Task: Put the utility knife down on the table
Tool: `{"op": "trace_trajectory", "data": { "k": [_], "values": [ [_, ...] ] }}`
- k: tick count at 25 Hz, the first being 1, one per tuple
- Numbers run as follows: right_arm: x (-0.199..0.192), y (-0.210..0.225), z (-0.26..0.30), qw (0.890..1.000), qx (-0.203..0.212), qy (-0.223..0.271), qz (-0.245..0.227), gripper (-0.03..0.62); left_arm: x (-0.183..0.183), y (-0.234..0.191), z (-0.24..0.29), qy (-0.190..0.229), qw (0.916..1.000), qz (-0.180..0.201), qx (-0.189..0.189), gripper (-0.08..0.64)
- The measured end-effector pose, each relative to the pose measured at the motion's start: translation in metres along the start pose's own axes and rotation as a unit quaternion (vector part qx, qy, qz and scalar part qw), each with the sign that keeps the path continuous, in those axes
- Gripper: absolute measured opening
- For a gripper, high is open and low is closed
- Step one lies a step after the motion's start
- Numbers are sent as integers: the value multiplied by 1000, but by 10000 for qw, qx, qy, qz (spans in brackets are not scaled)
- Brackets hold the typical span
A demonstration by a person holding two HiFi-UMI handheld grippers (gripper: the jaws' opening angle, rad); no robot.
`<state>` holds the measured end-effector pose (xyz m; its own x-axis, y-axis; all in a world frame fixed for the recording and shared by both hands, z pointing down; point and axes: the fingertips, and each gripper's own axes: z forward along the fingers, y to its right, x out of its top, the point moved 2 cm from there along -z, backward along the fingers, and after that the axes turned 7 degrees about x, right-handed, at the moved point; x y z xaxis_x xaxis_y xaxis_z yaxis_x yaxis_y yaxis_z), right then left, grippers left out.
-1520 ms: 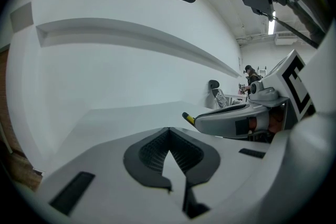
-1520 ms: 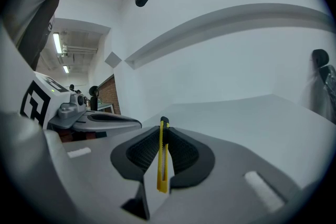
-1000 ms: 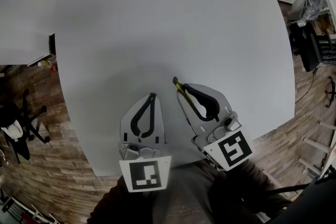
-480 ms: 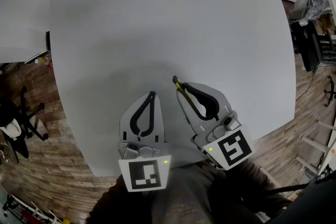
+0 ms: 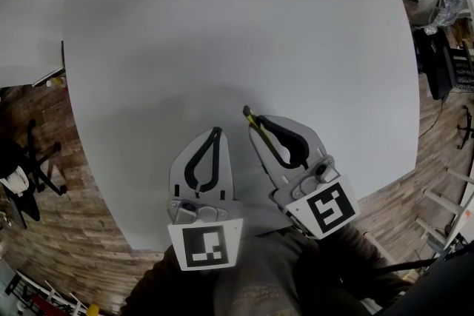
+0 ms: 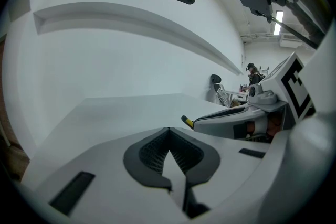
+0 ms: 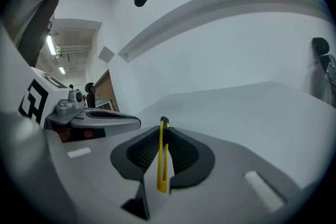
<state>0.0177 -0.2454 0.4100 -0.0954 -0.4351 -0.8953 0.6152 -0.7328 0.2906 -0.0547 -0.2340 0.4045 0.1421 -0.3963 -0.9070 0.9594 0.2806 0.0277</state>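
Note:
A slim yellow and black utility knife is clamped edge-on between the jaws of my right gripper, its black tip poking out past them. From the head view the knife slants up-left above the white table, with the right gripper shut on it near the table's near edge. Just to its left, my left gripper is shut with nothing between its pads. In the left gripper view the left gripper is closed, and the knife's tip shows at right.
The round white table fills most of the head view, bare of other objects. Beyond its edges lies wood floor, with a black chair at left and black office gear at right. A person's dark lap is at the near edge.

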Motion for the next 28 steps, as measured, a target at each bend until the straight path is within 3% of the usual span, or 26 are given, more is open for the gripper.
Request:
{"op": "trace_trajectory", "data": {
  "k": [28],
  "values": [
    [-25, 18, 17, 9996, 41, -179, 204, 52, -18, -3, 19, -251, 9996, -86, 18, 0]
  ]
}}
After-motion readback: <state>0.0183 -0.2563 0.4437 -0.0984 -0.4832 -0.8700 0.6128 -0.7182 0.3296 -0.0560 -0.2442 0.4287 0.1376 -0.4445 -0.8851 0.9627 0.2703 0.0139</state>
